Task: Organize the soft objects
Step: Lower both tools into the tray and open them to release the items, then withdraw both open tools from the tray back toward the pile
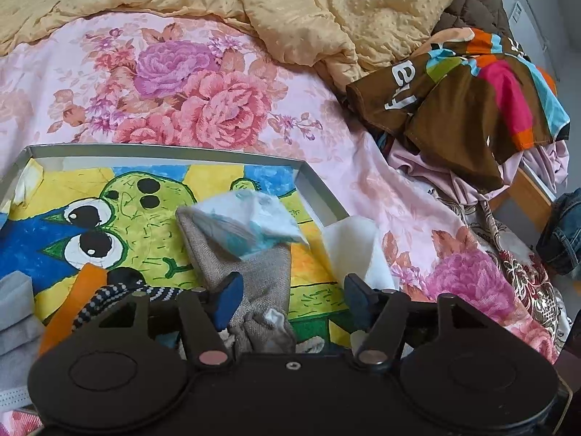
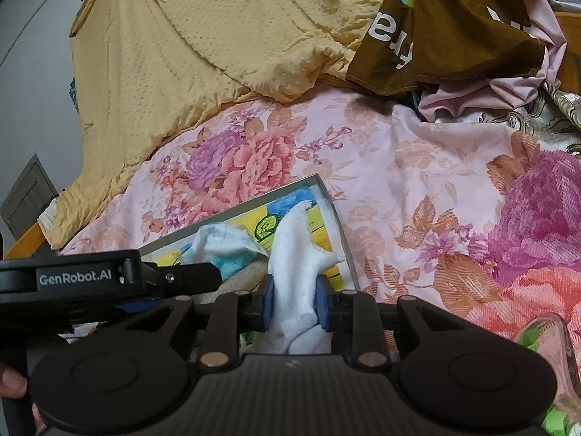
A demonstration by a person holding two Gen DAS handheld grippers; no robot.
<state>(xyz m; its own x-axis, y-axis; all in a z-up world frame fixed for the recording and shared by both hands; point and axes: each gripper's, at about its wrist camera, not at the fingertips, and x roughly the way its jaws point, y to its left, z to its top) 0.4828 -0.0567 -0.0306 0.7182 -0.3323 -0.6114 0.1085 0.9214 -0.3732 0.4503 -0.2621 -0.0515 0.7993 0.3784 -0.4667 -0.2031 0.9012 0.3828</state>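
A grey-rimmed tray (image 1: pixel 163 150) with a cartoon picture on its floor lies on the bed. In it a grey cloth (image 1: pixel 261 272) is heaped, with a white-and-blue crumpled cloth (image 1: pixel 250 218) on top. My left gripper (image 1: pixel 294 292) hangs open over the grey cloth, its jaws wide apart. A white cloth (image 2: pixel 294 261) drapes over the tray's right rim (image 2: pixel 337 218). My right gripper (image 2: pixel 296 303) stands narrowly open around that cloth. The cloth fills the gap between the pads without being pinched. The same white cloth (image 1: pixel 348 250) shows beside my left gripper.
A pink floral sheet (image 1: pixel 203 98) covers the bed. A yellow quilt (image 1: pixel 290 7) is bunched at the back. A brown multicoloured garment (image 1: pixel 464 91) lies at the right, with jeans (image 1: pixel 563 232) past the bed edge. An orange piece (image 1: pixel 76 290) and a striped cord (image 1: pixel 120 292) sit in the tray.
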